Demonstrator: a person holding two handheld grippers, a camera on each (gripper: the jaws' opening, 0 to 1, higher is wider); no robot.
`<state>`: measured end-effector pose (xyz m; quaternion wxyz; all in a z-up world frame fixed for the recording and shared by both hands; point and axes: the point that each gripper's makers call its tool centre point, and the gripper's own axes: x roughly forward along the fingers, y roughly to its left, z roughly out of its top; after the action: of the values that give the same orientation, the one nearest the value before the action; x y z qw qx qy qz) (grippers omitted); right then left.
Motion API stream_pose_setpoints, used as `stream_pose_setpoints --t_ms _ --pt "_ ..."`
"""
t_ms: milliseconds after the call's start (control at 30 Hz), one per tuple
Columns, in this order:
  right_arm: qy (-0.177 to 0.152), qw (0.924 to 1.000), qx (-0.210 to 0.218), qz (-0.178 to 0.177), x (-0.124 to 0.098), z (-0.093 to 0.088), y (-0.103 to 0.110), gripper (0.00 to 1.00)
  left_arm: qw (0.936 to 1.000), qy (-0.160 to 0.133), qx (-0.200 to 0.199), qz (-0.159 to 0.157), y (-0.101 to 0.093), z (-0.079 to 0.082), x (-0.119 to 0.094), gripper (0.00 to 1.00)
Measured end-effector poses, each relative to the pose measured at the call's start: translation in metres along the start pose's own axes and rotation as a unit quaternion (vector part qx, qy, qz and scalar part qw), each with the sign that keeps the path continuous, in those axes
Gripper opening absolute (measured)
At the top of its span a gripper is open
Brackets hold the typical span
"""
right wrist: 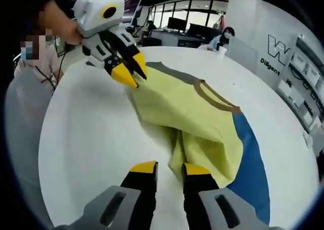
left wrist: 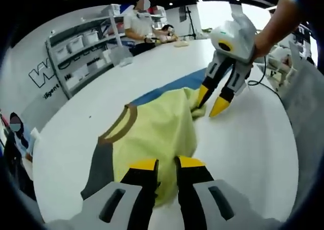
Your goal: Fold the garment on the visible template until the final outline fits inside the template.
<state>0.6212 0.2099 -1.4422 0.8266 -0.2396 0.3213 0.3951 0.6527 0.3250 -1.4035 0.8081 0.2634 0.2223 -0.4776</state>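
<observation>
A yellow-green garment [left wrist: 157,124] with a brown collar and a grey sleeve lies partly over the blue template [left wrist: 169,87] on the white table. My left gripper [left wrist: 167,164] has its jaws close together with the near edge of the cloth between them. It also shows from the front as the left gripper [right wrist: 131,71], its tips at a drawn-up point of the garment [right wrist: 192,119]. My right gripper [right wrist: 169,168] stands at the opposite, bunched edge with its jaws apart. That right gripper [left wrist: 211,102] has one tip touching the cloth. The template [right wrist: 253,164] shows beside the garment.
The white table [left wrist: 243,139] runs wide around the garment. Shelving with bins [left wrist: 83,48] stands along the far wall, and a person [left wrist: 139,28] works at the table's far end. A cable [left wrist: 266,81] trails behind the right gripper, and a person's hand holds each gripper.
</observation>
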Motion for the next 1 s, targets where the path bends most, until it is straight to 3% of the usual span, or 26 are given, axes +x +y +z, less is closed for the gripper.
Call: stream_pose_setpoints --t_ms 200,567,1000 --pt "0.002 1.0000 -0.006 0.000 0.003 0.001 -0.001 0.11 0.9999 0.005 0.002 -0.009 0.001 0.002 0.003 0.10" --pt "0.011 0.9999 -0.009 -0.009 0.009 0.000 -0.006 0.03 0.9989 0.017 -0.042 -0.011 0.013 0.003 0.002 0.09" --pt "0.018 0.9998 -0.002 -0.010 0.010 -0.001 -0.008 0.00 0.9986 0.002 -0.052 0.009 0.039 0.020 -0.002 0.09"
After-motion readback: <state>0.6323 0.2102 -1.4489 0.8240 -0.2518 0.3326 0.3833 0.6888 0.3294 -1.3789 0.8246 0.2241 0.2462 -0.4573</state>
